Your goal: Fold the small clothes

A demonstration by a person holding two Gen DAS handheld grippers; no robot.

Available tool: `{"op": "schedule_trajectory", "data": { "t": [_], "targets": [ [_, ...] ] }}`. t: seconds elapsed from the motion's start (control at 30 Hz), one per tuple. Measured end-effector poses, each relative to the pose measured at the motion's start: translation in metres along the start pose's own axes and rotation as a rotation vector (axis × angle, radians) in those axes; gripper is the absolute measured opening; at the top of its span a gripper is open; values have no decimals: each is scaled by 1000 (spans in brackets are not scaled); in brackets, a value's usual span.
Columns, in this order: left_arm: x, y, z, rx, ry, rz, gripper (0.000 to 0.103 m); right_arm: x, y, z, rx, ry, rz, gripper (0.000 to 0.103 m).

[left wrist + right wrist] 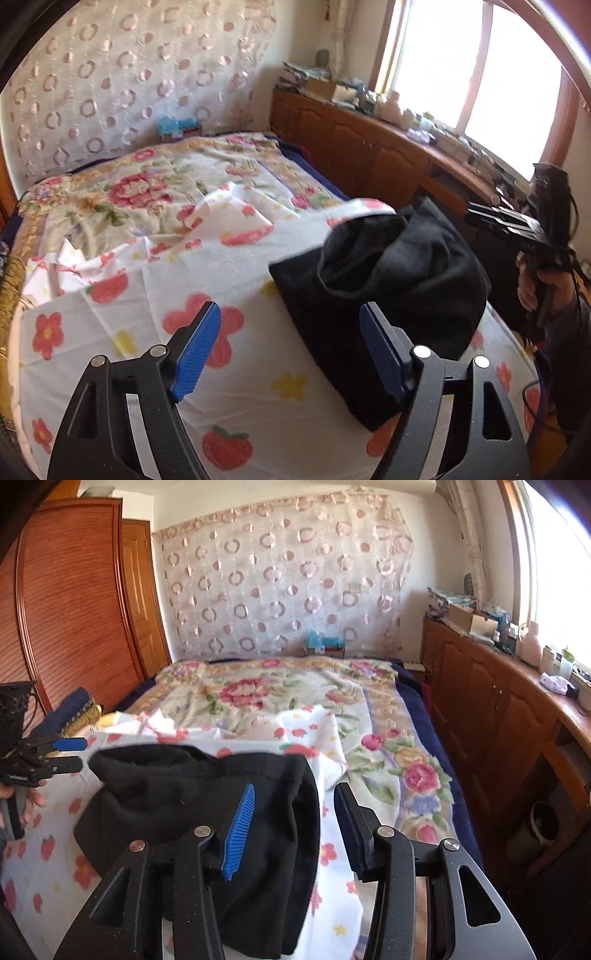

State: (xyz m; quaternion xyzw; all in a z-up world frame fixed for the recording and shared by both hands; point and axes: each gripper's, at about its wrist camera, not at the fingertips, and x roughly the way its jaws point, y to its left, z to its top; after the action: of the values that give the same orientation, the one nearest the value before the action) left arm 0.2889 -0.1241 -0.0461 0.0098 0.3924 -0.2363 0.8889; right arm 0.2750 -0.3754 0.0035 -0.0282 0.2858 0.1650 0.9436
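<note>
A small black garment (388, 291) lies partly folded on a white flowered sheet (147, 295) on the bed; its upper flap bulges up. My left gripper (291, 350) is open and empty, just above the sheet at the garment's left edge. In the right wrist view the same garment (184, 812) lies under my right gripper (291, 827), which is open and empty over the garment's right edge. The left gripper (70, 755) shows at the far left there, apart from the cloth. The right gripper's body (517, 229) shows at the right of the left wrist view.
A floral quilt (295, 698) covers the far half of the bed. A wooden cabinet (498, 716) with clutter runs along the right under the window. A wooden wardrobe (74, 609) stands at the left. A patterned curtain (288, 576) hangs behind the bed.
</note>
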Motion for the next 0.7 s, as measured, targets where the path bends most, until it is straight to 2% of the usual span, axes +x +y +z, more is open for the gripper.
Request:
{"op": "schedule_trajectory", "data": {
  "t": [0.07, 0.23, 0.3, 0.33, 0.37, 0.4, 0.5, 0.57, 0.7],
  "targets": [
    [11, -4, -2, 16, 24, -13, 78, 13, -2, -1, 17, 40, 11, 47],
    [33, -10, 8, 27, 54, -36, 78, 40, -8, 9, 77, 94, 106, 47],
    [40, -11, 14, 23, 61, -32, 78, 43, -11, 14, 82, 101, 131, 43],
    [41, -10, 16, 23, 60, -30, 78, 44, -11, 15, 76, 105, 146, 30],
    [43, -10, 20, 22, 57, -27, 78, 45, -12, 17, 66, 105, 157, 10],
    [44, -9, 23, 20, 50, -22, 78, 44, -13, 18, 51, 100, 164, 3],
    [48, 1, 29, -10, 31, 41, 78, 36, -27, 19, 56, 22, 98, 3],
    [52, 10, 33, -46, 31, 48, 78, 37, -36, 18, 81, 14, -15, 3],
    [63, 15, 28, -72, 66, 24, 78, 36, -42, 13, 88, 26, -5, 3]
  ]
}}
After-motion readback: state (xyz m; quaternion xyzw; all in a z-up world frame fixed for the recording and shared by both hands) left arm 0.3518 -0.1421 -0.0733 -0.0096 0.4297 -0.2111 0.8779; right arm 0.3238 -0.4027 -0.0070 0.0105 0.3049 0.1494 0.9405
